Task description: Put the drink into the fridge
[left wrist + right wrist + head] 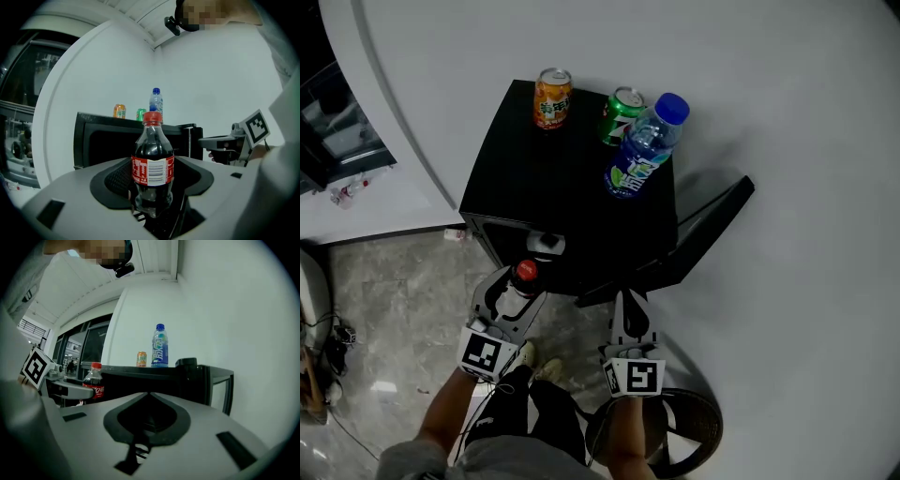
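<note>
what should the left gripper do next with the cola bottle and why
Probably carry the left gripper forward so the cola bottle goes into the dark opening of the fridge. The gripper is shut on the upright bottle, the door stands swung open at the right, and the opening lies straight ahead.

Before you: a black fridge (562,178) carrying an orange can (552,97), a green can (622,115) and a clear bottle (645,150) with blue cap and label. The cola bottle (152,159) is dark, with a red cap and a red label with a white barcode panel. Your left gripper (515,284) and right gripper (628,302) are grey, with black-and-white square markers. The floor (403,281) is mottled grey.
</note>
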